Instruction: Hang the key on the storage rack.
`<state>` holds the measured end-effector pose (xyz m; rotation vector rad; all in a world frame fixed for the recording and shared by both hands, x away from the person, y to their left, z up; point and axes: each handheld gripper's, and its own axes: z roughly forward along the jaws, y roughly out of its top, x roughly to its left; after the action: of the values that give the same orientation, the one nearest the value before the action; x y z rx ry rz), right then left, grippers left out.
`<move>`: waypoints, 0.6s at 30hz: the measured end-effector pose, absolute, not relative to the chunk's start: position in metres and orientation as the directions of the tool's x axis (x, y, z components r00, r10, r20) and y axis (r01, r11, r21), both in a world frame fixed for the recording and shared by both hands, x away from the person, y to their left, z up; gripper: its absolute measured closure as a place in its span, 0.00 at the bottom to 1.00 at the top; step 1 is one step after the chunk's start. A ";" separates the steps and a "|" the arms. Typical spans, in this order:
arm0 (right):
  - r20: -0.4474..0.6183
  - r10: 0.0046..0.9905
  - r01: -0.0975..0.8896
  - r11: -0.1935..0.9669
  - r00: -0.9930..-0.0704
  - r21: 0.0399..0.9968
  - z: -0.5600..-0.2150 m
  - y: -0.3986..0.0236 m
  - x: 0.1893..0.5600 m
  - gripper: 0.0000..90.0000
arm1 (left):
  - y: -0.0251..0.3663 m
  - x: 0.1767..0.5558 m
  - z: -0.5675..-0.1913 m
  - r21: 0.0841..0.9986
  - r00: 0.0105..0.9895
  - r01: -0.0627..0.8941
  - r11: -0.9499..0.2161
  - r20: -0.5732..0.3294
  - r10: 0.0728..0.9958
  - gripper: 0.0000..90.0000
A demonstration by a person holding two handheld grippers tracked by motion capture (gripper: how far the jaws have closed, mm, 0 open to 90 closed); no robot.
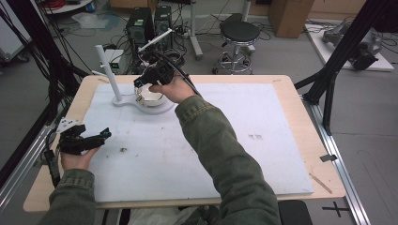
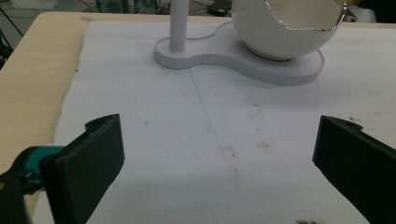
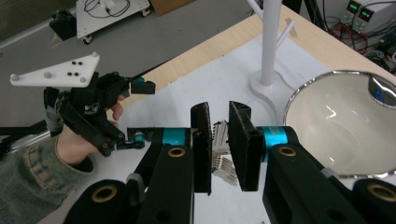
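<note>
While pinched between the two black jaws of the right gripper (image 3: 219, 140), small bundle of silvery metal pieces (image 3: 221, 156), keys by the look of them, hanging just left of the bowl's rim in the right gripper view. Jaws narrow, pads pressing the bundle from both sides. Seen from the high view, right gripper (image 1: 149, 80) at the far left-centre of the counter, directly over the white round bowl with a shiny metal rim (image 1: 151, 96). Bowl seated on a flat white stand base (image 1: 162, 109), joined on its left to a white upright post (image 1: 107, 70). Bowl interior pale and glossy (image 3: 343, 126); bundle not yet inside it.

Farther out, at the near left edge, left gripper (image 1: 96, 137) held low above the white foam sheet (image 1: 244, 154), well apart from bowl and stand. Jaws wide, nothing between them, just bare sheet with a few dark specks (image 2: 261, 147). Under the sheet, pale wooden counter (image 1: 309, 136). Beyond the far edge, black round stool (image 1: 240, 33) on the grey floor.
</note>
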<state>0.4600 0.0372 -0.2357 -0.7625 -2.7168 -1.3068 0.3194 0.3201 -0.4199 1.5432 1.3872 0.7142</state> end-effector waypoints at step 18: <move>0.254 0.388 0.441 0.539 -0.886 0.717 -0.231 0.072 0.482 0.89 | 0.318 0.320 -0.420 0.894 0.207 0.446 0.034 -0.140 0.968 0.03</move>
<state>0.4825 0.0716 -0.2307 -0.7279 -2.6986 -1.2868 0.3196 0.3183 -0.4204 1.5619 1.3818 0.7139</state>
